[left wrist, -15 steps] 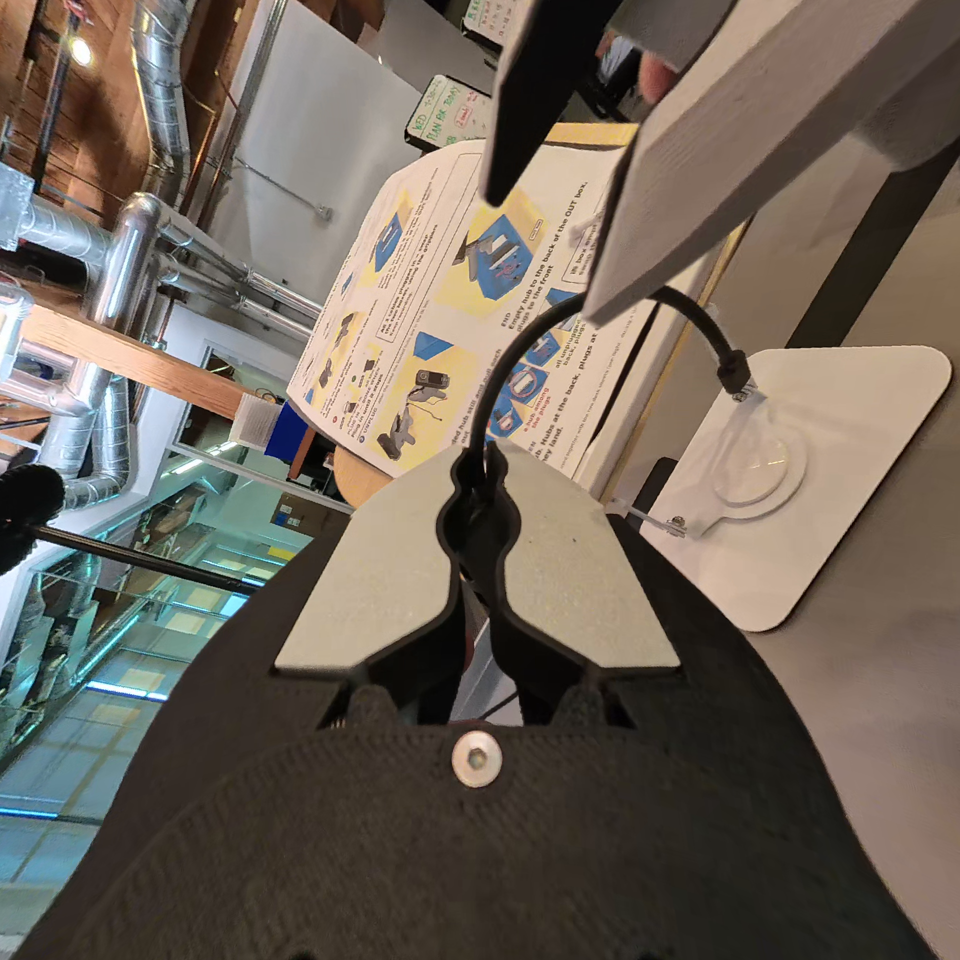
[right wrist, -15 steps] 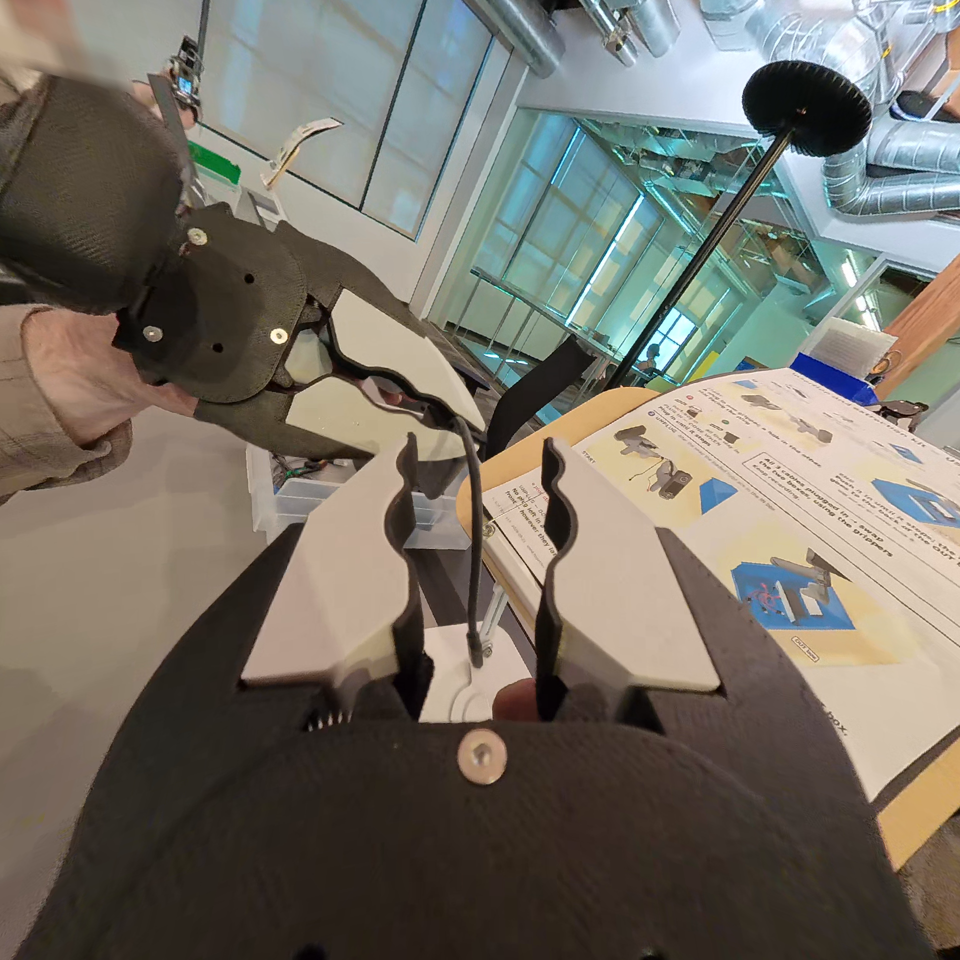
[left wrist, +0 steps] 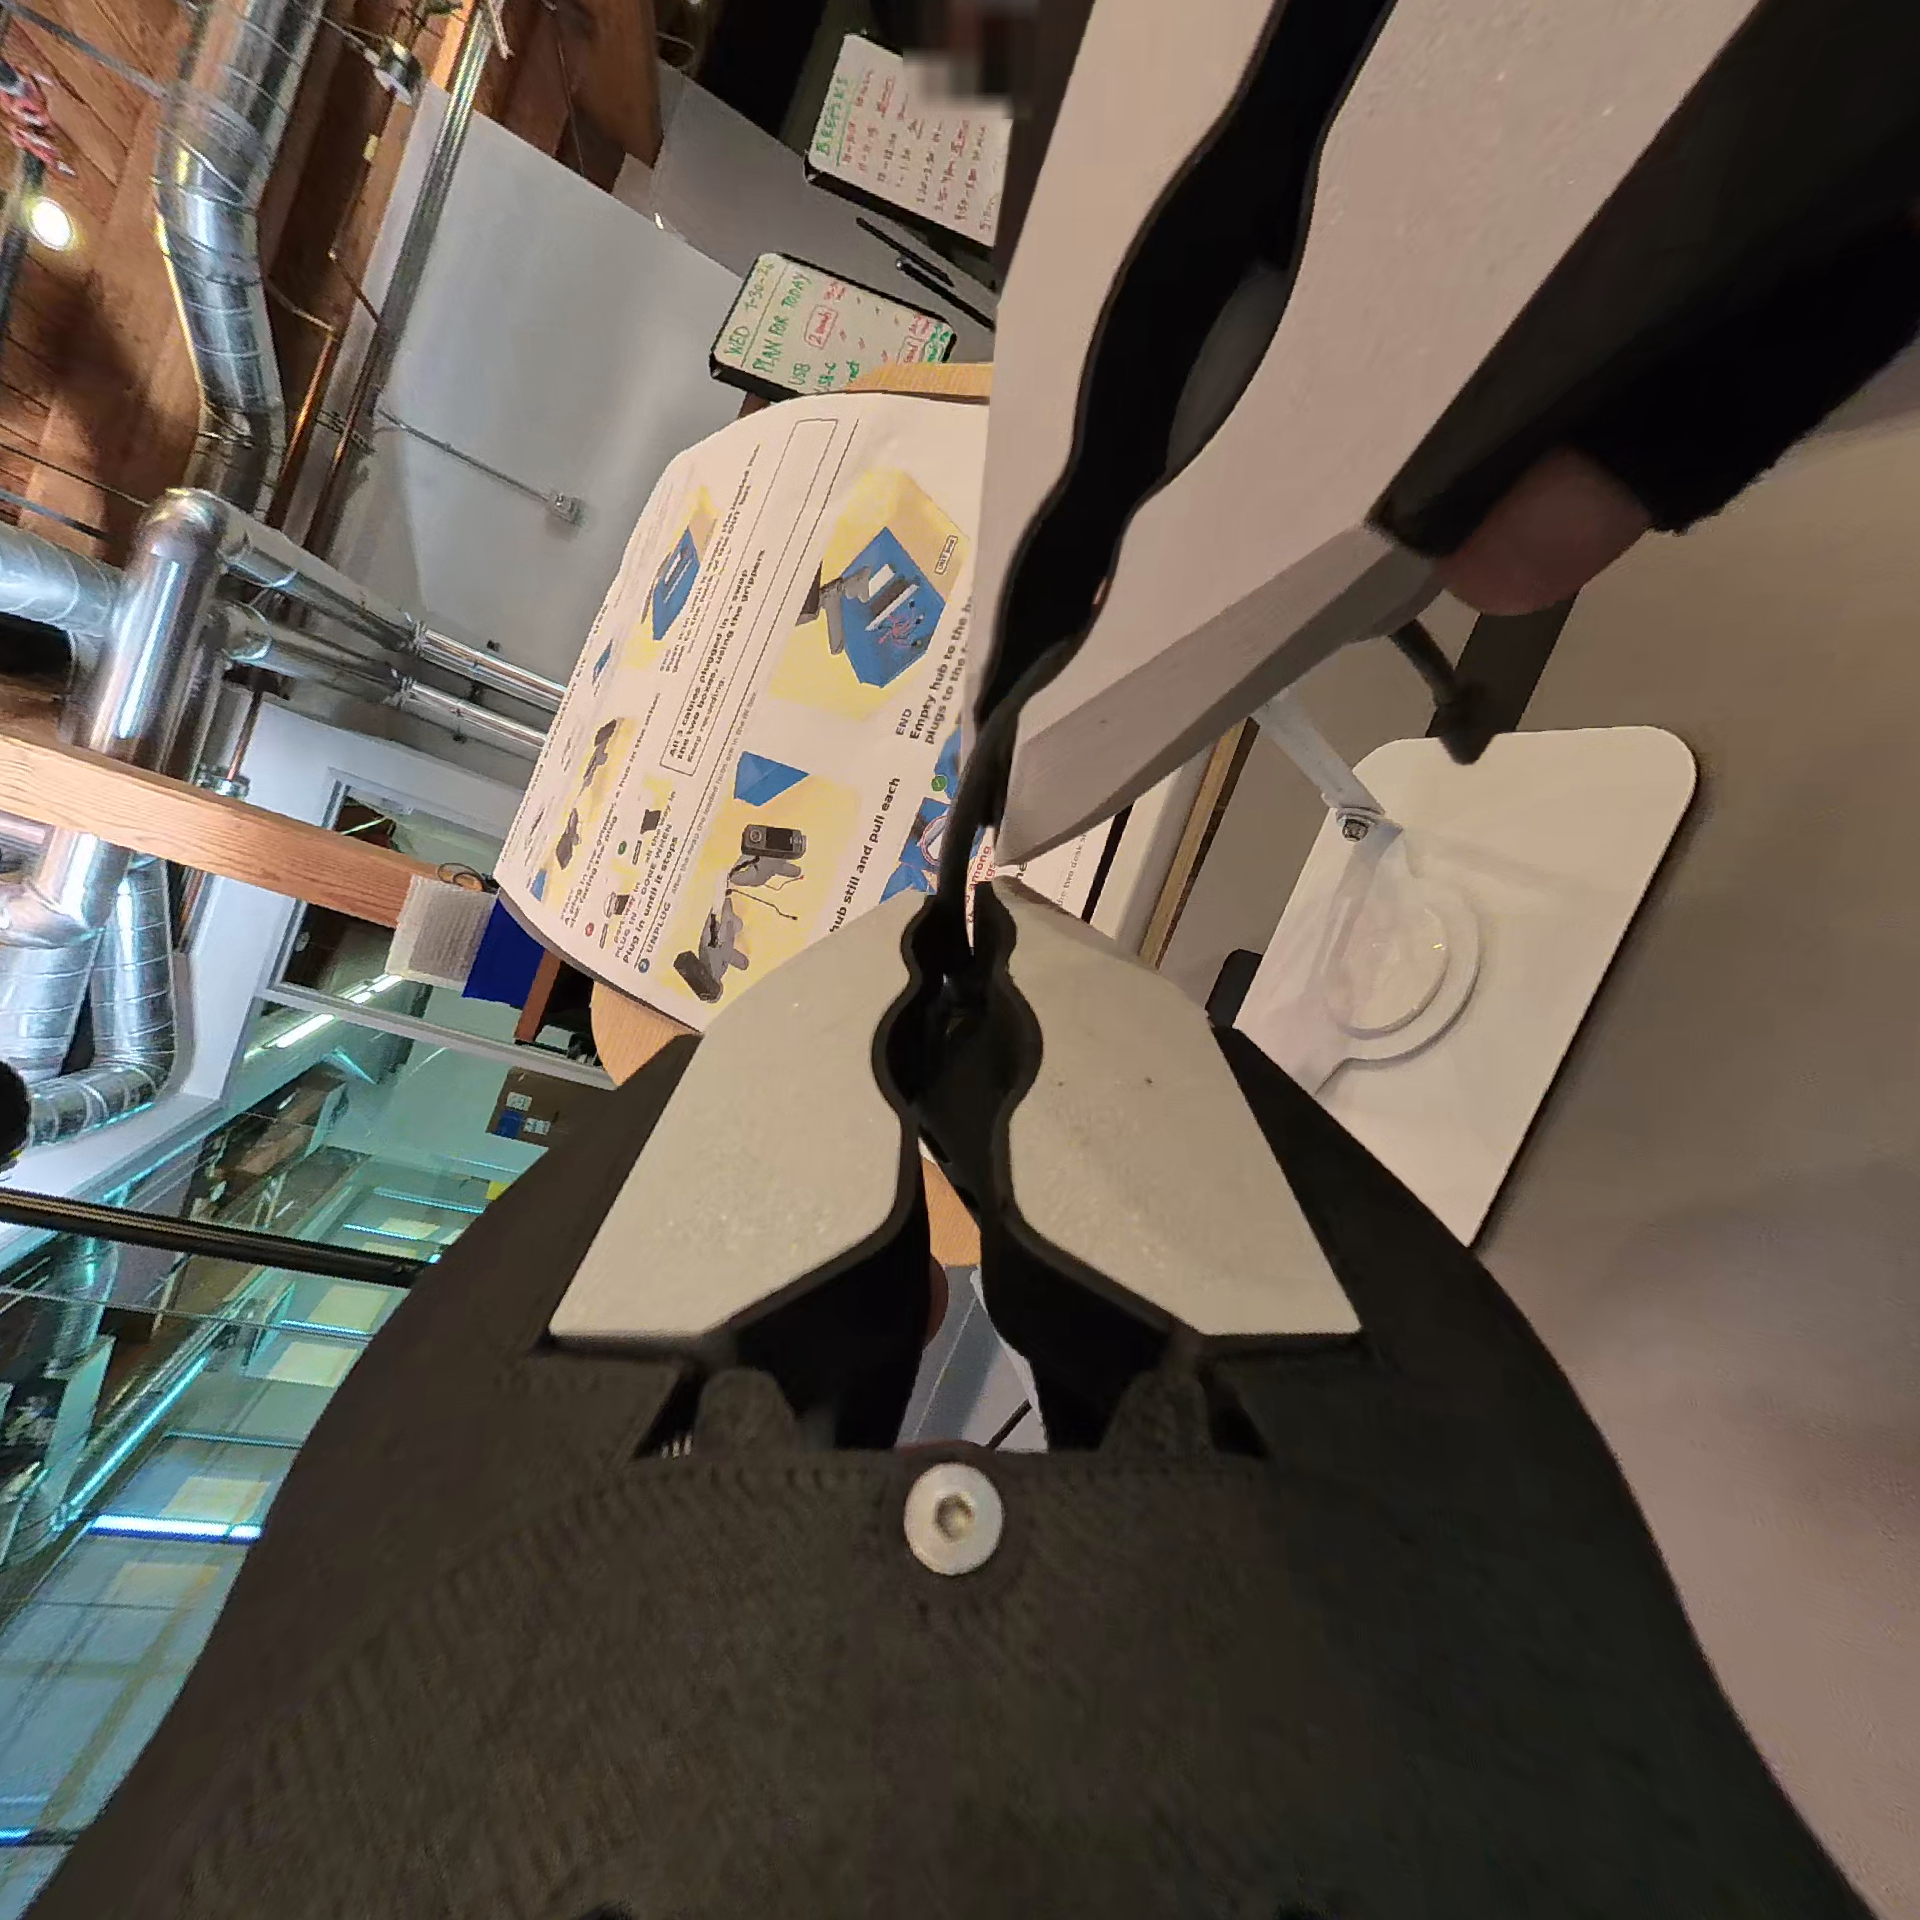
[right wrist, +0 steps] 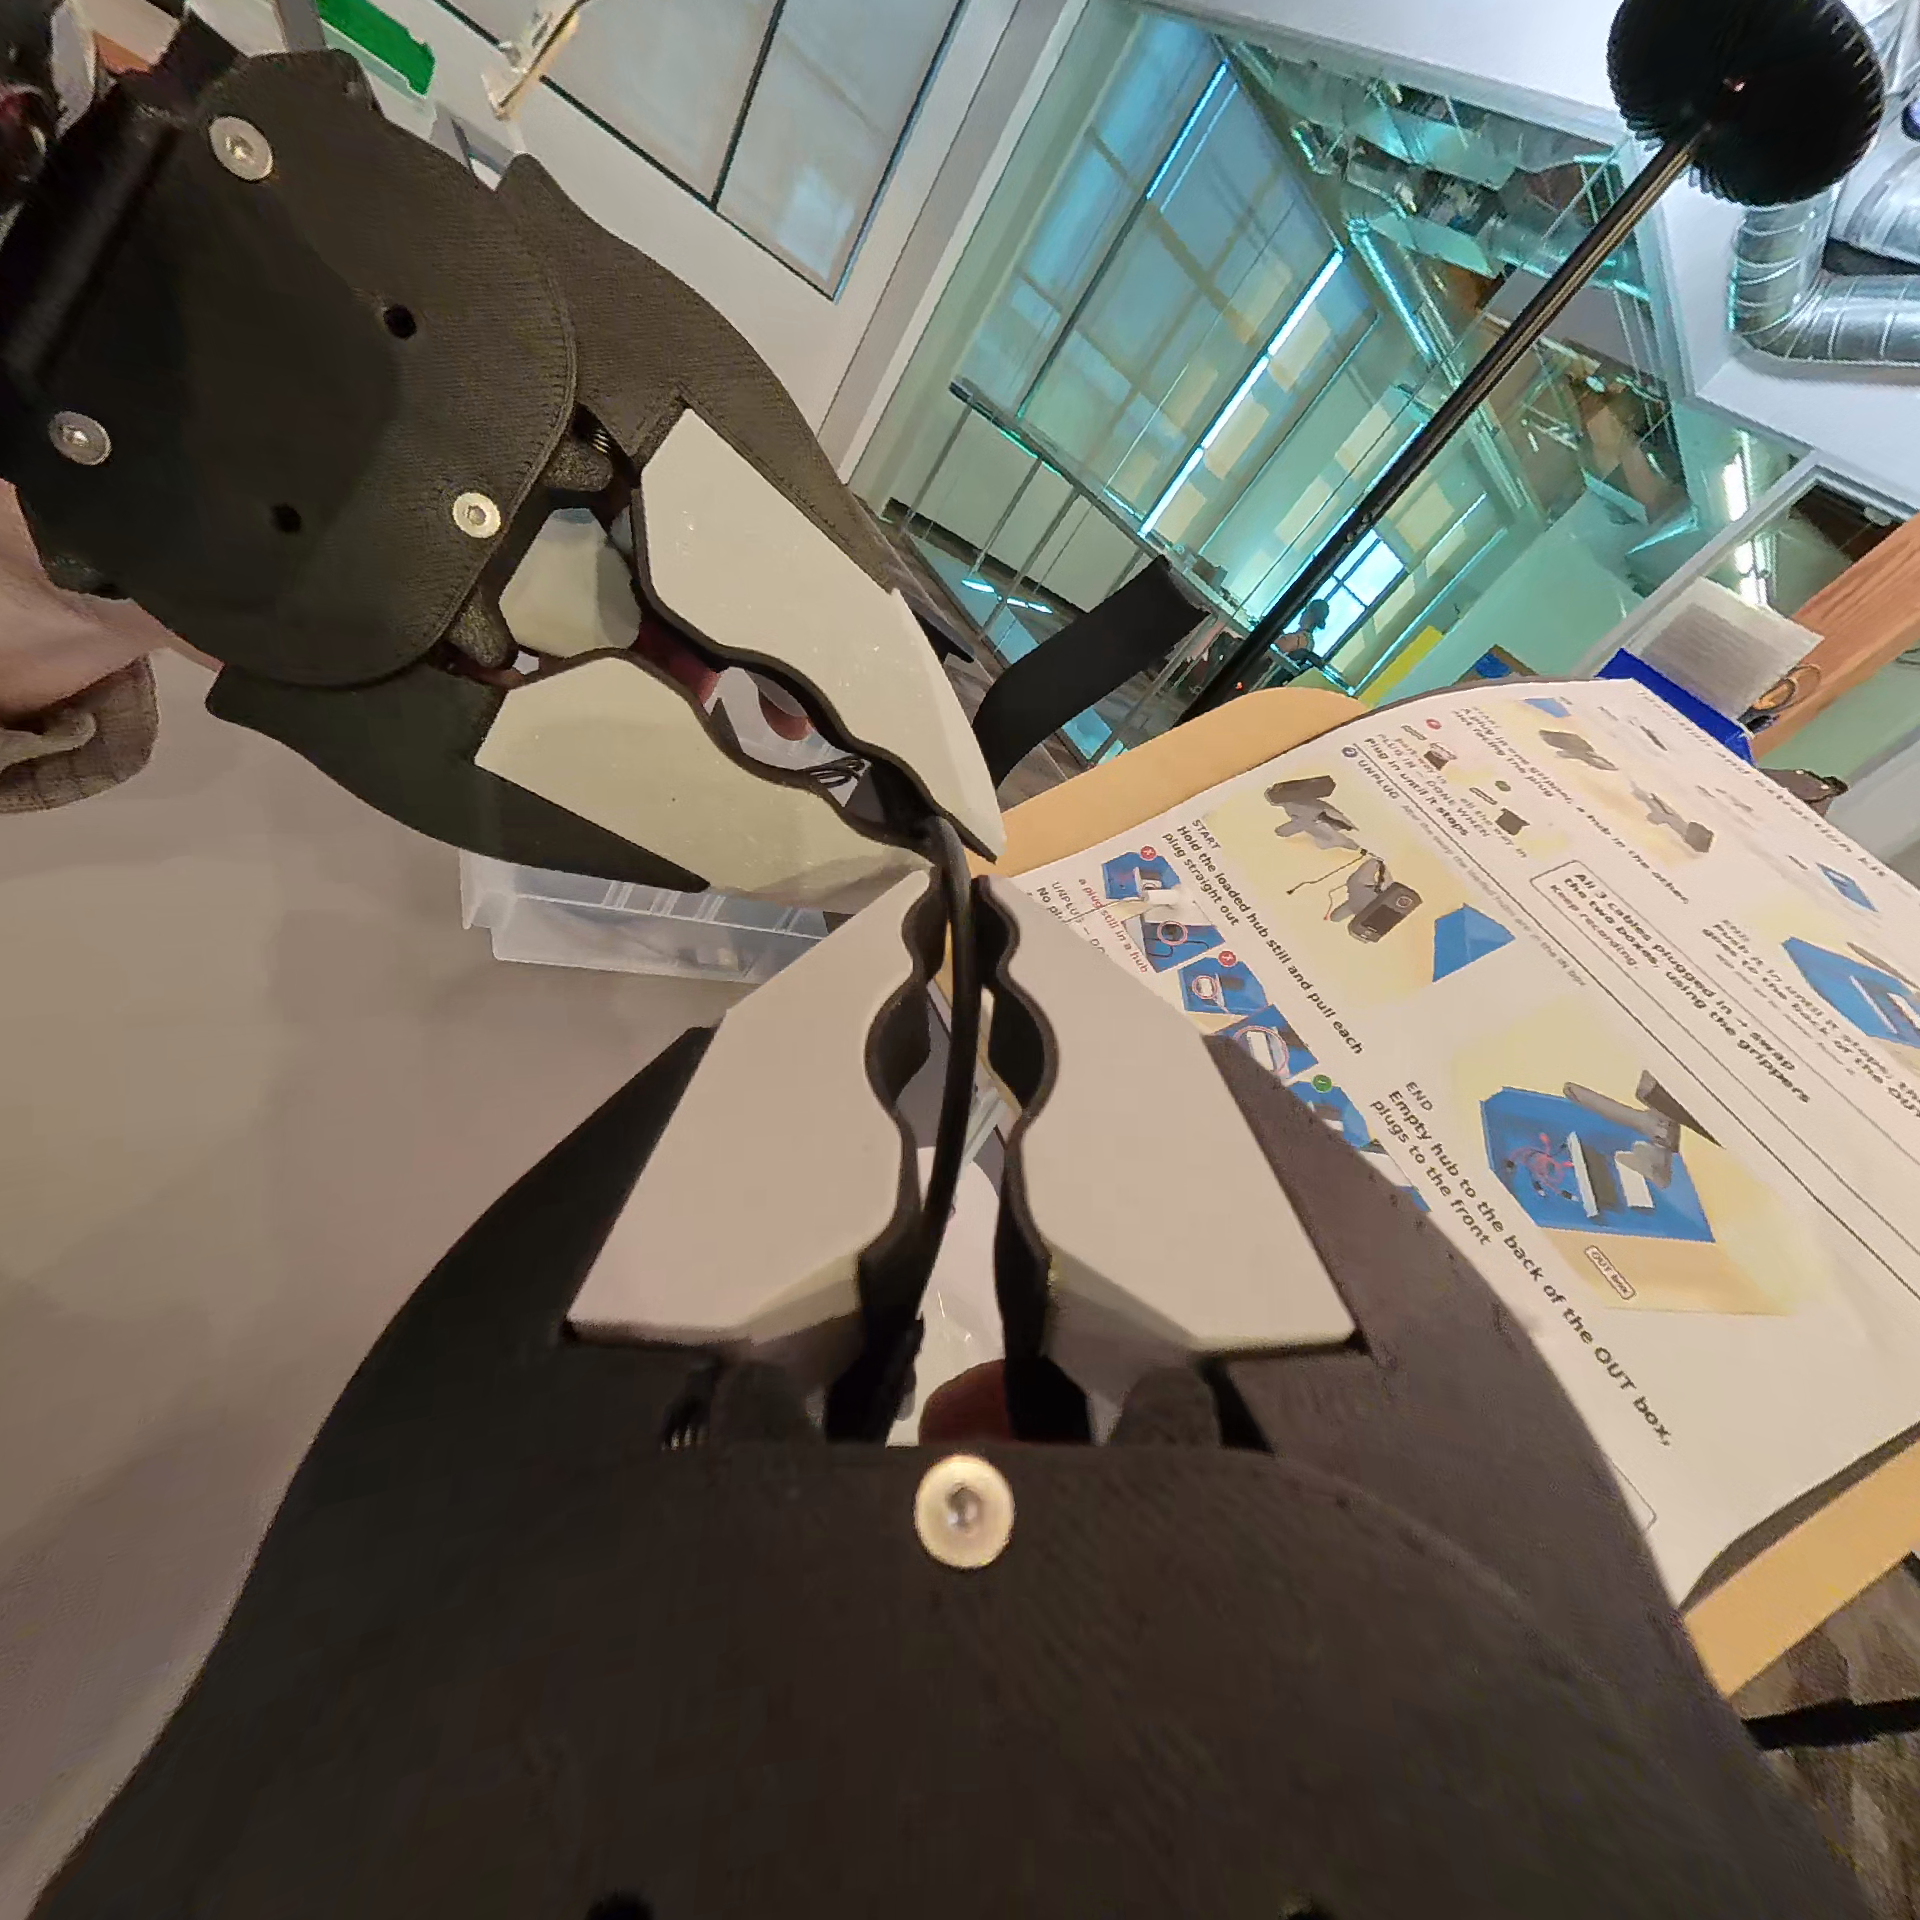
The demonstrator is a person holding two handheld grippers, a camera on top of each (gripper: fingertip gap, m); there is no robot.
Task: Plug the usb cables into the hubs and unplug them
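Clamping the thin black cable [left wrist: 951, 977] at frame centre, the left gripper [left wrist: 958, 914] is closed on it. Right gripper [right wrist: 961, 914] straddles that cable, jaws parted. No hub is visible; progress cannot be judged.

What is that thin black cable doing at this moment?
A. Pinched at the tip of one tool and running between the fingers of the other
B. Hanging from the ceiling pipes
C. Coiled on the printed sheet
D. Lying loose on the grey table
A: the black cable leaves the shut tip of the left tool and runs down between the fingers of the right tool.
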